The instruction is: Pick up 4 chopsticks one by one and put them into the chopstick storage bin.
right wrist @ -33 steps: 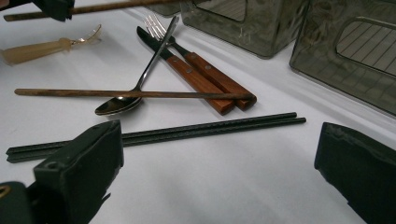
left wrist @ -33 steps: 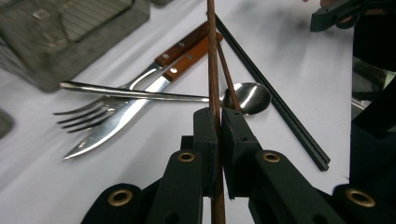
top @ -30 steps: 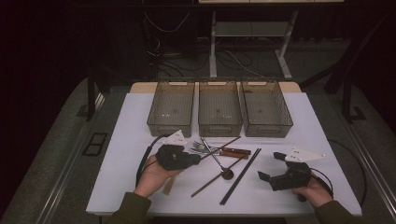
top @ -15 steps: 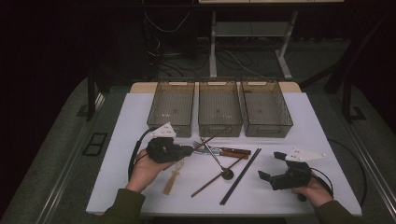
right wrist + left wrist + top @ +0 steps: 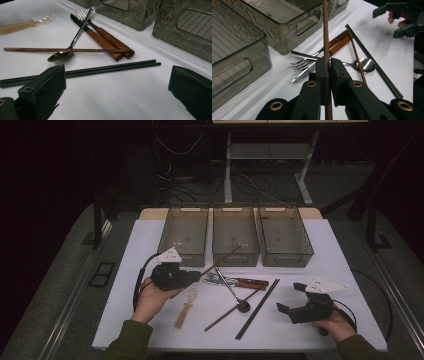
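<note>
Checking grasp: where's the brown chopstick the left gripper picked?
Clamped in the left gripper, the brown chopstick points toward the middle bin; high view, left of centre, above the fork.

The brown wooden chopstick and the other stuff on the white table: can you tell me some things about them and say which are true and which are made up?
1. The left gripper is shut on a brown wooden chopstick. True.
2. The right gripper holds the silver metal spoon. False: its jaws stand open with nothing between them, and the spoon lies on the white table.
3. Three clear plastic bins stand in a row at the far side of the table. True.
4. The pair of black chopsticks lies inside a bin. False: it lies on the table.
5. The second brown chopstick lies across the spoon's handle. True.
</note>
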The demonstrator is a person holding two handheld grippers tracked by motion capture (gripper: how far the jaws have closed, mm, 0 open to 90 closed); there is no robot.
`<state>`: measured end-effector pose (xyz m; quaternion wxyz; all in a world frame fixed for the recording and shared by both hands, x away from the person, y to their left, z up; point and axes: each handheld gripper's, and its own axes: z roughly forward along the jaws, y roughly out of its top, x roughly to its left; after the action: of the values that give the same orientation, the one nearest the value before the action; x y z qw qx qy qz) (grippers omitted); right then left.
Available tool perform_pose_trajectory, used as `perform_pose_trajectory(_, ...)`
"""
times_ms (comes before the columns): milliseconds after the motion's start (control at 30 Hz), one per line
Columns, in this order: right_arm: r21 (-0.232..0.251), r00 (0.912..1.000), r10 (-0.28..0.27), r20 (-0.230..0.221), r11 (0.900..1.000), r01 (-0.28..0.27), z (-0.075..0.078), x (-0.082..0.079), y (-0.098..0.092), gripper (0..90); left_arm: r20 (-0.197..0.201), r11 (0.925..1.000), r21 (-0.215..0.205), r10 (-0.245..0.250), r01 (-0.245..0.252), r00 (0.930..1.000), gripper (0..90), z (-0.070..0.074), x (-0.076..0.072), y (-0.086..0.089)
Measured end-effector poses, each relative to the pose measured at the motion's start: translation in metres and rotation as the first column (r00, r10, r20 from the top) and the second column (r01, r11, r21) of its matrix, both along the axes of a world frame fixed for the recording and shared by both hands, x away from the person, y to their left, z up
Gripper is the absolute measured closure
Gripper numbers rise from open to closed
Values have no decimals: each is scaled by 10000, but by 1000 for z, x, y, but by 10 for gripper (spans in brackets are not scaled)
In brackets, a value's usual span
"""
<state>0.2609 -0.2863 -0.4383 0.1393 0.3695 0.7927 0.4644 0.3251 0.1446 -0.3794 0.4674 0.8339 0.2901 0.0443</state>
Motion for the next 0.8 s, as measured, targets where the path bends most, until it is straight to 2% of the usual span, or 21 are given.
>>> perform_pose_trajectory(367,17,10000,-52,-3,10000,52,0,0,-1,14,249,9983,-2,586,-586,9980,841,7,11,11)
perform_pose_trajectory(800,41,10000,-67,-16,10000,67,0,0,-1,14,378,9912,-117,1322,-1319,9905,840,18,31,21)
